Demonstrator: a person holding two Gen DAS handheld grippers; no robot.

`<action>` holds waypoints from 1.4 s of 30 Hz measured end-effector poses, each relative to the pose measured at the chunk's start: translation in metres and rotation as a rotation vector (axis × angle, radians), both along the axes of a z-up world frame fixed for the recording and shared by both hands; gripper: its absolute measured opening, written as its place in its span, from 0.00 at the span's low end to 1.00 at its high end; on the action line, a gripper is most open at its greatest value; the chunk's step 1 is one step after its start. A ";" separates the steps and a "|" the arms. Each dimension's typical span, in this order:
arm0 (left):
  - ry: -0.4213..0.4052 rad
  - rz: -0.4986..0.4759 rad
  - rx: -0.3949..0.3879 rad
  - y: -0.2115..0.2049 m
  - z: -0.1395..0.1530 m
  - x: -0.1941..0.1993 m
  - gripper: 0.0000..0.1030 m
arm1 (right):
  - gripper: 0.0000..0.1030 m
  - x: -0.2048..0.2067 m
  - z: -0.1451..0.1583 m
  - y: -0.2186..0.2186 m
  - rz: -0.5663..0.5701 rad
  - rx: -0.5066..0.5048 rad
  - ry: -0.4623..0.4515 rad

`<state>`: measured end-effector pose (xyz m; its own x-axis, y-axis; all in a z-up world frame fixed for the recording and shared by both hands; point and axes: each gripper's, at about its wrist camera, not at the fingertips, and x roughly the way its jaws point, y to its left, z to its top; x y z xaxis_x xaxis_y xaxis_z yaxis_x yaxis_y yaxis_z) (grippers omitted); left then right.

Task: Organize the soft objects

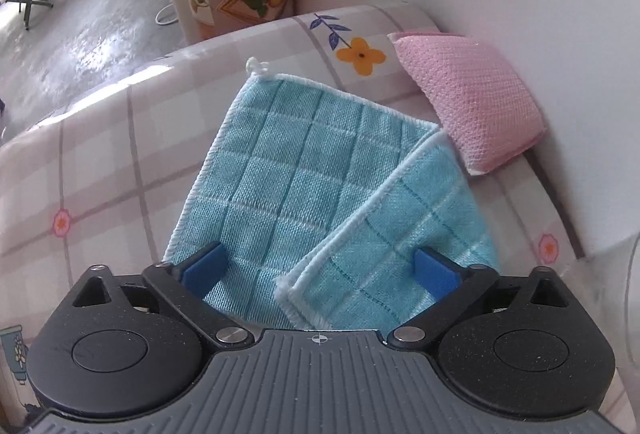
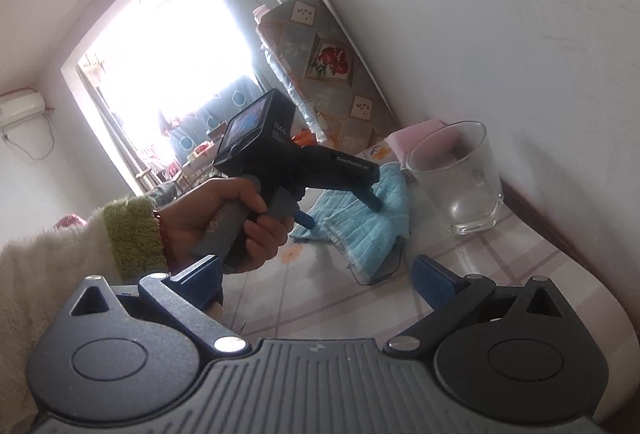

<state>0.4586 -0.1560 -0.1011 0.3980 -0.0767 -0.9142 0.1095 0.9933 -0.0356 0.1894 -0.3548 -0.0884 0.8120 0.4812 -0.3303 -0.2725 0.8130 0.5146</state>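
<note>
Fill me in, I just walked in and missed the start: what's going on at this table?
A person is tidying soft things with a handheld gripper in each hand. The left gripper is open, hovering over a partly folded blue cloth on the checked tablecloth; nothing is gripped yet. A pink sponge lies behind the cloth by the wall. The right gripper is also open and empty, held back nearer the table edge. An empty glass stands beside the cloth.

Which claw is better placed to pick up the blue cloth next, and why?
Left. The left claw is open directly over the blue cloth, fingers on both sides. The right claw hangs back, short of the glass.
</note>
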 end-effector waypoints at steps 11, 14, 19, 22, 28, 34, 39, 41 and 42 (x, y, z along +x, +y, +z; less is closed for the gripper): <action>0.030 -0.006 0.006 -0.010 0.014 -0.035 0.21 | 1.00 -0.022 0.006 -0.022 -0.061 0.037 -0.019; 0.063 -0.004 0.020 -0.012 0.016 -0.051 0.18 | 1.00 -0.035 0.011 -0.027 -0.074 0.029 -0.021; 0.143 -0.044 -0.040 -0.010 0.019 -0.095 0.18 | 1.00 -0.062 0.018 -0.038 -0.090 0.020 -0.034; 0.185 -0.102 -0.076 -0.008 0.019 -0.133 0.18 | 1.00 -0.077 0.019 -0.045 -0.093 0.010 -0.025; 0.215 -0.250 -0.078 0.002 0.028 -0.207 0.32 | 1.00 -0.099 0.016 -0.054 -0.088 0.011 0.012; -0.043 -0.256 -0.114 0.034 0.064 -0.263 0.63 | 0.99 -0.099 0.020 -0.050 -0.070 0.001 0.018; -0.148 -0.224 -0.238 0.051 0.066 -0.301 0.63 | 0.92 -0.089 0.030 -0.037 -0.011 0.011 0.010; -0.143 -0.239 -0.248 0.046 0.055 -0.316 0.63 | 0.84 -0.079 0.031 -0.026 0.039 0.006 0.041; -0.141 -0.244 -0.256 0.043 0.049 -0.322 0.61 | 0.78 -0.073 0.030 -0.019 0.072 0.001 0.063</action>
<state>0.1364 -0.1125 -0.0519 0.4608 -0.4035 -0.7905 0.3634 0.8984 -0.2467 0.1168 -0.3742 -0.0581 0.7530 0.5377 -0.3792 -0.2969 0.7920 0.5335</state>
